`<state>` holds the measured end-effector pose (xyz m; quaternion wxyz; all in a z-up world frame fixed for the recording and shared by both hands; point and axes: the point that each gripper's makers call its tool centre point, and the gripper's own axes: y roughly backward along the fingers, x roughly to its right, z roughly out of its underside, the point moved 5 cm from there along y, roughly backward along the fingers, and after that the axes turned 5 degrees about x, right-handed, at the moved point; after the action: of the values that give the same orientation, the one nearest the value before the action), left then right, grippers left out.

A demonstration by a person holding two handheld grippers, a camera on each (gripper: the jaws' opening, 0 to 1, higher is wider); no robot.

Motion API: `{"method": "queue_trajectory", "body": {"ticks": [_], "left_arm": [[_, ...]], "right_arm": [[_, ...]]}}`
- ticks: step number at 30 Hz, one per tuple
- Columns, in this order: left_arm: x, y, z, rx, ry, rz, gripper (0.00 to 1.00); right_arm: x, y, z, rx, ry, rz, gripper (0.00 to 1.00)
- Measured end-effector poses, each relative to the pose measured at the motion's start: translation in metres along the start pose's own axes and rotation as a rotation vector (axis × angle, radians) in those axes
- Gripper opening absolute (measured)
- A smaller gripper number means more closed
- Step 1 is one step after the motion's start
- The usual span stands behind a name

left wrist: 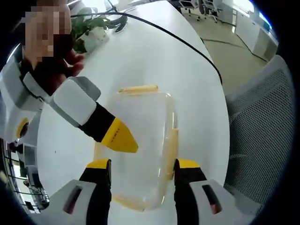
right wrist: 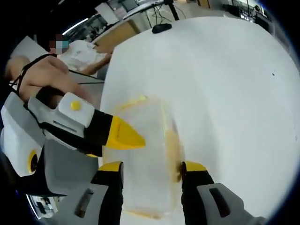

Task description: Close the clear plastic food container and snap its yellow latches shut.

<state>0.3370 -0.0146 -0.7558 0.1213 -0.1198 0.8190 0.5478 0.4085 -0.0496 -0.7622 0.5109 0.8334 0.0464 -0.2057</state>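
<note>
The clear plastic container (left wrist: 140,140) lies on the white table (left wrist: 154,61), lid on top, with yellow latches at its far end (left wrist: 138,88) and right side (left wrist: 172,145). My left gripper (left wrist: 143,165) is open, its jaws standing wide over the container's near end. My right gripper (left wrist: 121,137), held by a hand, reaches in from the upper left with a yellow fingertip over the lid. In the right gripper view the container (right wrist: 150,154) sits between the open jaws of the right gripper (right wrist: 152,168). The left gripper (right wrist: 126,135) points in from the left over the lid.
A potted plant (left wrist: 91,28) and a black cable (left wrist: 187,44) lie on the far part of the table. A grey mesh chair (left wrist: 262,126) stands at the table's right edge. A black object (right wrist: 161,28) rests far back. A seated person (right wrist: 82,54) is behind.
</note>
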Motion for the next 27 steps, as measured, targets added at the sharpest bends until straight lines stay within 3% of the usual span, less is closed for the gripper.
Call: {"method": "queue_trajectory", "body": {"ticks": [11, 12, 15, 27], "left_arm": [[-0.001, -0.0003, -0.0004, -0.019, 0.004, -0.004, 0.52], [-0.0045, 0.0005, 0.0004, -0.03, 0.001, -0.043, 0.51], [-0.0033, 0.0016, 0.0003, -0.036, 0.0, -0.006, 0.51], [-0.002, 0.0002, -0.0006, -0.04, -0.001, -0.013, 0.51]], "right_arm": [[-0.0019, 0.0003, 0.0002, -0.012, 0.005, -0.008, 0.46], [-0.0021, -0.0005, -0.0001, -0.015, -0.001, -0.008, 0.45], [-0.0062, -0.005, 0.0009, -0.03, 0.0, -0.02, 0.43], [-0.0008, -0.0008, -0.0001, -0.013, 0.001, -0.006, 0.45]]}}
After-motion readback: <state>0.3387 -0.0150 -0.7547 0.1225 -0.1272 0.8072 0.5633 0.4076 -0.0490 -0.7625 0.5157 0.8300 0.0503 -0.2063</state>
